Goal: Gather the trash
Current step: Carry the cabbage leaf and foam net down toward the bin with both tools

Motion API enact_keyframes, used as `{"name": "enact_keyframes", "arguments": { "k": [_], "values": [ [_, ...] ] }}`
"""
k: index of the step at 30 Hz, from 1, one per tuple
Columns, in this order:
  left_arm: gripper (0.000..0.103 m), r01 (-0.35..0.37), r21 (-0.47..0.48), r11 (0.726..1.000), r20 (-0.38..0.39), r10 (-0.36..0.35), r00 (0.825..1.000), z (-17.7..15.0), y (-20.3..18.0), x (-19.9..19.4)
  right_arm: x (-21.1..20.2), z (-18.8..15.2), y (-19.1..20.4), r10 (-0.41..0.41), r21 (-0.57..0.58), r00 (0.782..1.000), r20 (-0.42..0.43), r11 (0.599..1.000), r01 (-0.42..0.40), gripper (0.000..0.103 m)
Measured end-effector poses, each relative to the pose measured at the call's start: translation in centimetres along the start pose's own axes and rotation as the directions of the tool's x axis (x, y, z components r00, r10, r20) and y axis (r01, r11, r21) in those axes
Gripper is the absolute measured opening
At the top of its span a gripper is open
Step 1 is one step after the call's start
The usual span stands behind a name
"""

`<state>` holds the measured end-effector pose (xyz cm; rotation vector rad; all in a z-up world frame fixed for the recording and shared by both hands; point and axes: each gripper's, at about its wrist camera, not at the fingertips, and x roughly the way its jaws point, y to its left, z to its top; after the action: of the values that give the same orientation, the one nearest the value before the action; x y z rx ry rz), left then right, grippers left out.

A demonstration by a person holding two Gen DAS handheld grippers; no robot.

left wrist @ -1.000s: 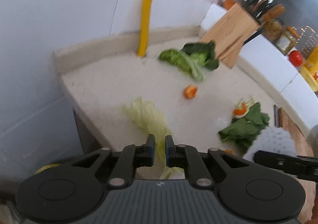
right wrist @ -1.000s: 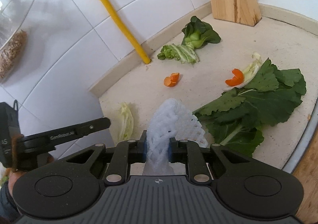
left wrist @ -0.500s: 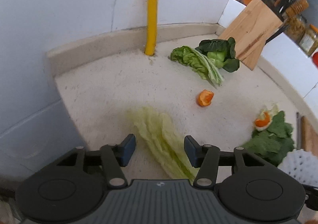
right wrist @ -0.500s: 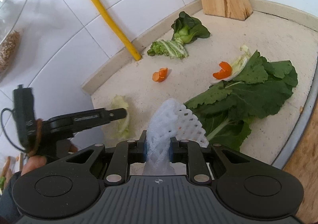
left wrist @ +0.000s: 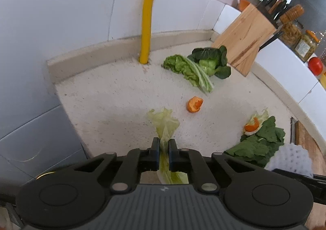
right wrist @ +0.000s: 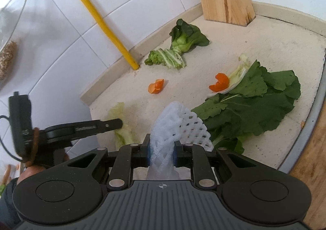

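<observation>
My left gripper (left wrist: 163, 144) is shut on a pale green cabbage leaf (left wrist: 164, 123) near the counter's left edge; the leaf also shows in the right wrist view (right wrist: 122, 126), beside the left gripper (right wrist: 119, 123). My right gripper (right wrist: 162, 144) is shut on a white foam fruit net (right wrist: 177, 124), which also shows in the left wrist view (left wrist: 290, 158). On the counter lie an orange peel (left wrist: 194, 104), a second peel (right wrist: 219, 84) on a pale leaf, large dark green leaves (right wrist: 254, 103), a lettuce piece (left wrist: 187, 69) and a bok choy (left wrist: 212, 60).
The speckled counter (left wrist: 114, 95) ends at a drop on the left. A yellow pipe (left wrist: 147, 16) rises at the tiled back wall. A wooden knife block (left wrist: 244, 36) stands at the back right. Jars (left wrist: 305, 44) and a tomato (left wrist: 315, 65) sit on a ledge.
My left gripper was open around the cabbage leaf half a second ago and has closed on it. The right gripper keeps holding the foam net and has shifted slightly.
</observation>
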<state>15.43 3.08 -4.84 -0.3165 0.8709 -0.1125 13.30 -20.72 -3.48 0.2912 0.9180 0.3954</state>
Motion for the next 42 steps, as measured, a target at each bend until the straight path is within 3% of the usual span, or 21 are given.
{"name": "enact_keyframes", "arguments": {
  "k": [14,21,33,42],
  "values": [
    [0.003,-0.017,-0.037,0.999,0.059,0.019,0.998,-1.0,3.2,-4.3,1.4,-0.1,3.3,0.042,-0.055,0.999,0.004,0.998,-0.042,0.020],
    [0.003,-0.032,-0.079,0.996,0.103,0.040,0.994,-1.3,6.0,-6.9,2.5,0.6,7.0,0.089,-0.103,0.996,-0.012,0.991,-0.090,0.020],
    [0.003,-0.137,-0.205,0.969,0.123,0.164,0.979,-3.6,13.3,-11.2,7.2,-0.2,15.4,0.203,-0.203,0.972,-0.122,0.953,-0.224,0.020],
    [0.003,-0.196,-0.271,0.942,0.125,0.236,0.964,-5.5,17.0,-13.5,10.1,-1.8,20.5,0.242,-0.253,0.948,-0.205,0.923,-0.291,0.020]
  ]
}}
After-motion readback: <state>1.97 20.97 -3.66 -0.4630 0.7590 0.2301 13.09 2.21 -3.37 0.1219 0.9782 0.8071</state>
